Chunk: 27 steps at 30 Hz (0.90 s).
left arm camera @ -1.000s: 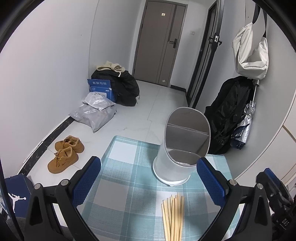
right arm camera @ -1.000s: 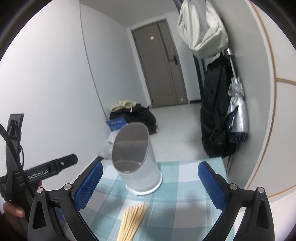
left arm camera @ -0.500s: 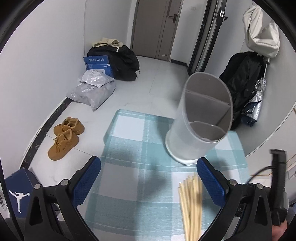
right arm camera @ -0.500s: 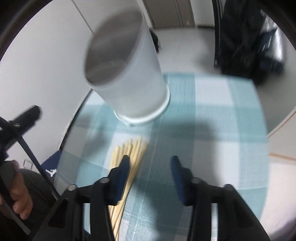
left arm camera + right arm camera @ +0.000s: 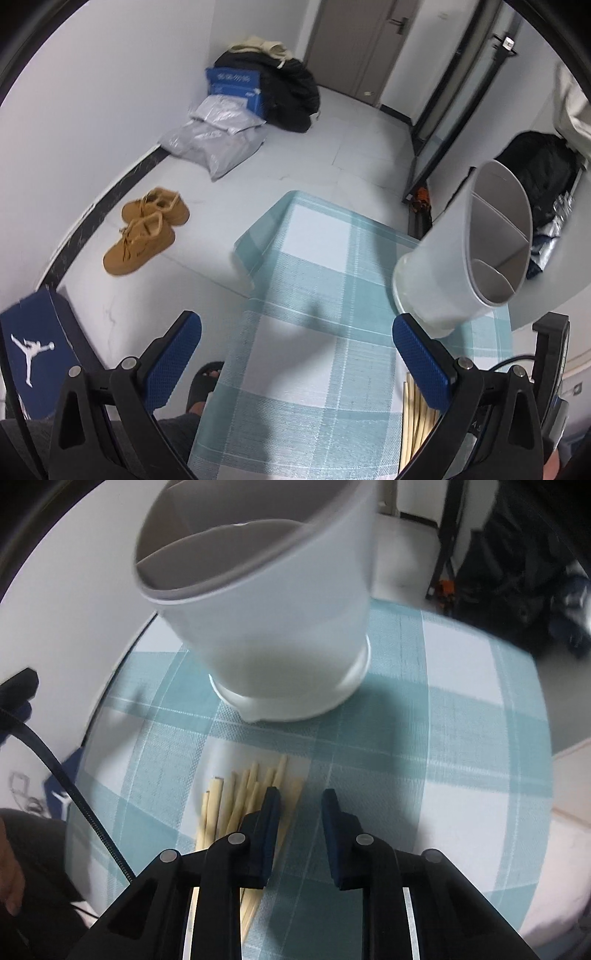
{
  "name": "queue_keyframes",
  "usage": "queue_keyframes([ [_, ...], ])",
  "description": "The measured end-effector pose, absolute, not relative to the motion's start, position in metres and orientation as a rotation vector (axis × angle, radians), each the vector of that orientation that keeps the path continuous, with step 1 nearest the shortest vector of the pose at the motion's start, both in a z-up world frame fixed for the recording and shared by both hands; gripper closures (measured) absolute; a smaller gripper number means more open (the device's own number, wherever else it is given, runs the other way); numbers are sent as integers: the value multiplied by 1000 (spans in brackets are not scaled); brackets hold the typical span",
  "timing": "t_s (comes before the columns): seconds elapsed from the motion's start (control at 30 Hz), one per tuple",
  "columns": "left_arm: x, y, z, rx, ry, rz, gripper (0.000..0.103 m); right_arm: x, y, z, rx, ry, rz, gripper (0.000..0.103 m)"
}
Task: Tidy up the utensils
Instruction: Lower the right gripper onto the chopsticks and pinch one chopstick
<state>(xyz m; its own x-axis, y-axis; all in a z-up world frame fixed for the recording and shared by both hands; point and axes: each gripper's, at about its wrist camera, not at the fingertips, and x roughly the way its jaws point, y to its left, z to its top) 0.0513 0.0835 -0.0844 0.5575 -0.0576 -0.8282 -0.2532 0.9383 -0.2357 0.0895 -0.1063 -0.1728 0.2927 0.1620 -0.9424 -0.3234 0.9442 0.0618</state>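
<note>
A white utensil holder [image 5: 266,602] with inner dividers stands on the teal checked tablecloth [image 5: 443,738]; it also shows at the right of the left wrist view [image 5: 465,251]. A bundle of wooden chopsticks [image 5: 236,797] lies flat in front of the holder, partly under my right gripper's left finger; it also shows in the left wrist view [image 5: 417,417]. My right gripper [image 5: 298,797] hovers low over the chopstick tips, its jaws narrowed to a small gap with nothing between them. My left gripper [image 5: 295,343] is wide open and empty over the cloth's left part.
The small table ends close to the left and far side, with white floor beyond. On the floor lie brown shoes [image 5: 147,229], grey bags [image 5: 214,144], a blue box [image 5: 236,88] and a blue shoebox [image 5: 29,350]. A person's sandalled foot [image 5: 203,384] is by the table.
My right gripper dropped toward the chopsticks and its jaws narrowed from wide open to a small gap. My left gripper swung left, so the holder now sits at its right.
</note>
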Motion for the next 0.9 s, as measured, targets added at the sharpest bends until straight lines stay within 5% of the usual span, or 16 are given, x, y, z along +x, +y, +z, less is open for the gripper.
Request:
queue_keyframes([
  [0.17,50,84,-87,-357,989,129,1,89,-101,-173,-237,1247,322,83],
  [0.23,50,86,-87,-353,988,128,1,94,-101,-175,-225,1262,321,93],
  [0.6,42,67,-105,-247,1065,59,1,78,-110,-176,-316,1182,370,98],
  [0.9,26,15,-122,-93,1164,-65,2,78,-159,-156,-45,1092,428,98],
])
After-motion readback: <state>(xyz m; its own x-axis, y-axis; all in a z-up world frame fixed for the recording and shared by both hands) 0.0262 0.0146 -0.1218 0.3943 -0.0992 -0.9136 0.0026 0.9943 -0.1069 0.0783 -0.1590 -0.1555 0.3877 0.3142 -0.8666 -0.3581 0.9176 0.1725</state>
